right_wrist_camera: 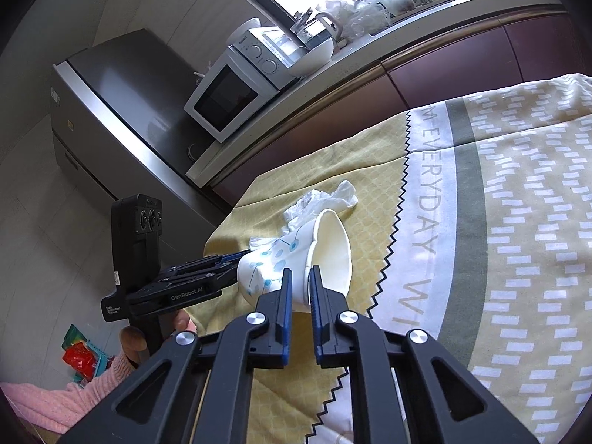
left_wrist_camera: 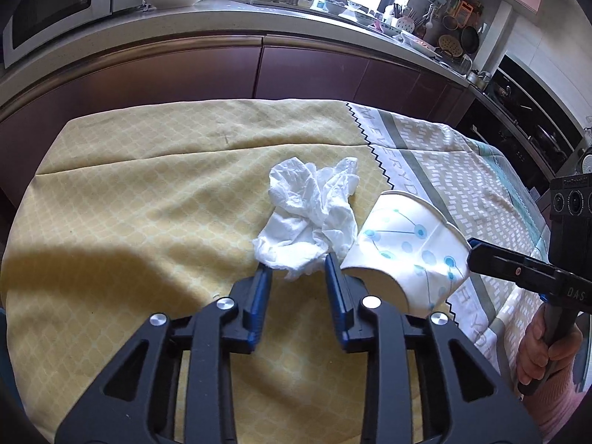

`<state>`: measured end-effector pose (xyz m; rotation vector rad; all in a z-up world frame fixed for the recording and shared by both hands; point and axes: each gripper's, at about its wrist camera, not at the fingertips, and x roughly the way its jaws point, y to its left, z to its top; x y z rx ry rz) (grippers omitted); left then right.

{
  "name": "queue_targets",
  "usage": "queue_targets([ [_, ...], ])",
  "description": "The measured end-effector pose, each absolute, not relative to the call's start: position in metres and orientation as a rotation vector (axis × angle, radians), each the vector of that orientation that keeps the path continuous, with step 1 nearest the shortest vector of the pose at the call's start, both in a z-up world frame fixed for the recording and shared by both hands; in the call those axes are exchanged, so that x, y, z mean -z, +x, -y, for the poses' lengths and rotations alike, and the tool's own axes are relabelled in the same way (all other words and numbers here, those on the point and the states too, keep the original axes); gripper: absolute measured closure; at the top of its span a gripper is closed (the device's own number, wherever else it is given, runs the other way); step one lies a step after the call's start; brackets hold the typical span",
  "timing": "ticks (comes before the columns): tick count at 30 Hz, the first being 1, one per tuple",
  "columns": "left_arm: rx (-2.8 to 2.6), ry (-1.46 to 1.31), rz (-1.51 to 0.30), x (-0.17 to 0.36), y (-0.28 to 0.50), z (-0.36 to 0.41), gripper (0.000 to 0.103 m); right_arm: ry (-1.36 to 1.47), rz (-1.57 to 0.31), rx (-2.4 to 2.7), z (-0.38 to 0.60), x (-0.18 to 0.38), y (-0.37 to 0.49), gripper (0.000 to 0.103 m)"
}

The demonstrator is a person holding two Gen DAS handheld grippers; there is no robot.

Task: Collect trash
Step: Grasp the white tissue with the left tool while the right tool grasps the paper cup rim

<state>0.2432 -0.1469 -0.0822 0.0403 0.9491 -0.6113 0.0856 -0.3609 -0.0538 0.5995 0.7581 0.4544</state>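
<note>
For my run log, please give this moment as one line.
right tongs: shut on crumpled white blue-dotted paper cup rim | left tongs: open at crumpled white tissue | yellow patterned tablecloth

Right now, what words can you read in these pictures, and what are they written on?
"EVERYDAY", then "WI" cut off: printed on the tablecloth.
"GenRobot.AI": on the left gripper.
"Data Acquisition System": tiny label on that gripper's end, only just readable.
"DAS": on the right gripper.
Brand on the microwave: too small to read.
Paper cup: only blue dots, no words.
</note>
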Motion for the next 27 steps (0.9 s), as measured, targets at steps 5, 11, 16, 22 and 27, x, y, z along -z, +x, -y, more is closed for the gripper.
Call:
queue_targets([
  [5, 0.612, 0.022, -0.95, 0.079, 0.247, 0.145, 0.071, 0.622, -0.782, -0.497, 0.36, 0.058, 0.083, 0.092],
  [11, 0.629, 0.001, -0.98, 0.085, 0.252, 0.147, 0.093, 0.599, -0.804, -0.517, 0.35, 0.059, 0.083, 0.09],
  [16, 0.61, 0.001, -0.974, 0.087, 0.248, 0.146, 0.098, 0.588, -0.777, -0.505, 0.351, 0.054, 0.079, 0.097],
  [22, 0.587, -0.007, -0.932, 0.077, 0.237, 0.129, 0.099, 0.598, -0.739, -0.497, 0.356, 0.047, 0.072, 0.1],
  [27, 0.554, -0.013, -0.876, 0.062, 0.219, 0.102, 0.099, 0.597, -0.711, -0.499, 0.353, 0.039, 0.07, 0.101],
])
